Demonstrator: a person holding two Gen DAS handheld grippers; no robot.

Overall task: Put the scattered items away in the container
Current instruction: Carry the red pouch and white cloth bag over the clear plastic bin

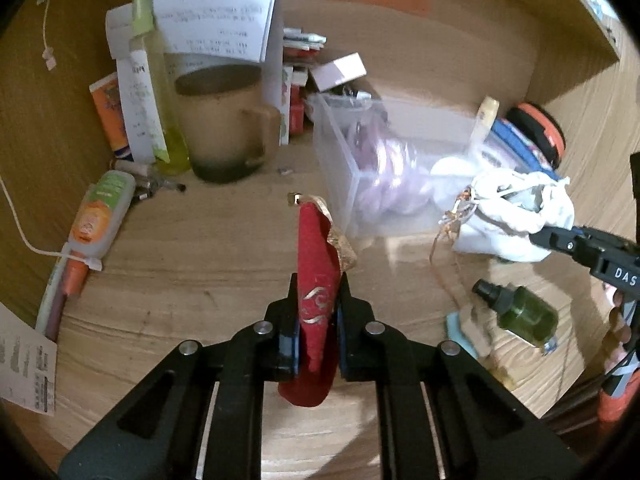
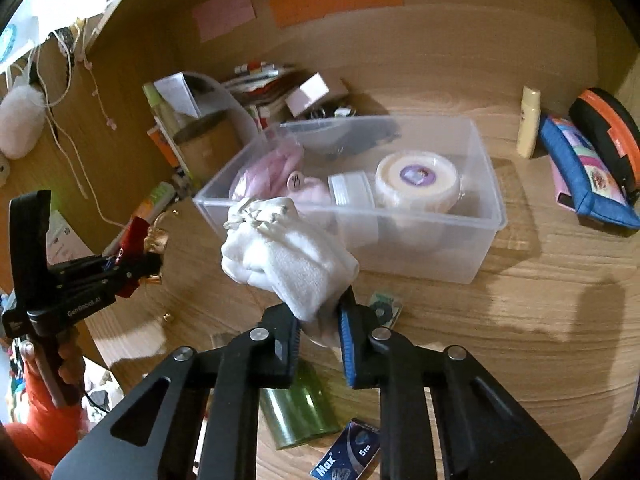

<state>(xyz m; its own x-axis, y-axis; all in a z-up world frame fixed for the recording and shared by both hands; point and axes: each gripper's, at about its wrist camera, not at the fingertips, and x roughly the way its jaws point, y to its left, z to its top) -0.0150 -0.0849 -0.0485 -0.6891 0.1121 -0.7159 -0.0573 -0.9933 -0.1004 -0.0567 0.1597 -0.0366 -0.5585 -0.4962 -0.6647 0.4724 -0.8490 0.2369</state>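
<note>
Two grips held | left hand-held gripper (image 1: 318, 320) clamped on red pouch (image 1: 316, 264), frame centre | right hand-held gripper (image 2: 320, 334) clamped on white drawstring bag (image 2: 288, 252) | clear container (image 2: 486, 196) just beyond | advice was: clear rim, then release

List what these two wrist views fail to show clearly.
- Green bottle, right wrist view: its top is hidden behind the right gripper and the white pouch it clamps.
- Clear container, left wrist view: contents smeared by blur; only pale pink and white shapes show.
- Red pouch, left wrist view: its sides are covered by the fingers of the left gripper.
- Printed sheets, left wrist view: text too small to read.
</note>
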